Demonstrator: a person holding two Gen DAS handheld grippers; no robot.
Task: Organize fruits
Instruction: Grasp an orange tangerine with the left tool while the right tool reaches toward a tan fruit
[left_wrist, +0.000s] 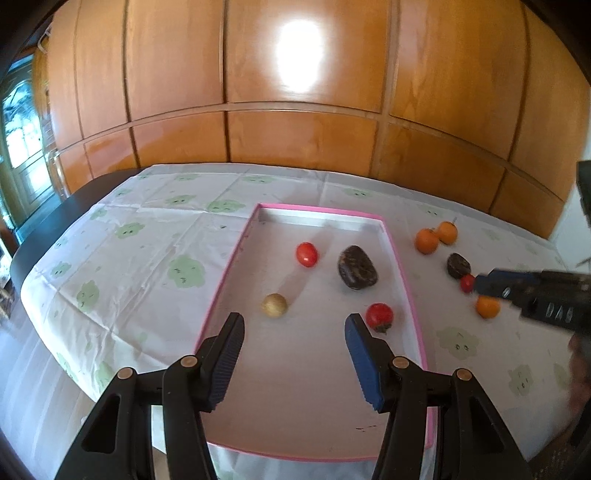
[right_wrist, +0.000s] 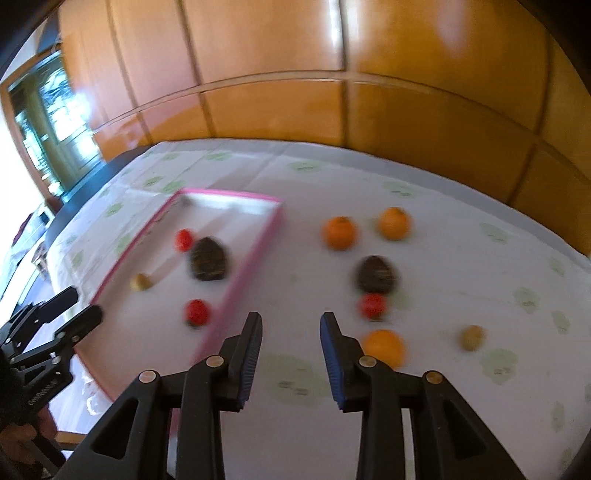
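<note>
1. Left wrist view: the left gripper (left_wrist: 293, 334) hangs above the near half of a pink-rimmed tray (left_wrist: 405, 280), its blue-padded jaws spread apart with only bare tray floor between them.
2. Four fruits lie in the tray: a tan round fruit (left_wrist: 274, 305) at 11 o'clock of the jaw gap, a small red tomato (left_wrist: 307, 254) farther off near 12, a dark brown wrinkled fruit (left_wrist: 357, 267) at 1 o'clock, and a stemmed tomato (left_wrist: 379, 316) just beside the right-hand pad, apart from it.
3. Outside the tray, at 3 o'clock of it on the tablecloth (left_wrist: 147, 236), sit two oranges (left_wrist: 436, 237) touching each other, a second dark fruit (left_wrist: 458, 265), a little red fruit (left_wrist: 467, 283) and one more orange (left_wrist: 487, 306).
4. The right gripper (left_wrist: 480, 286) enters from the right edge, blurred; its tip lies close to the little red fruit, and from here I cannot tell how its jaws stand.
5. Right wrist view, motion-blurred: the right gripper (right_wrist: 291, 325) sits above bare cloth just outside the tray's (right_wrist: 247, 273) right rim, jaws parted and empty.
6. A loose orange (right_wrist: 382, 347) is partly hidden behind the right-hand pad at 3 o'clock; a red fruit (right_wrist: 373, 306) and a dark one (right_wrist: 377, 275) are at 1 o'clock, two oranges (right_wrist: 365, 229) beyond, and a tan fruit (right_wrist: 472, 338) farther right.
7. The left gripper (right_wrist: 75, 308) shows at 9 o'clock over the tray's near corner, its fingers apart.
</note>
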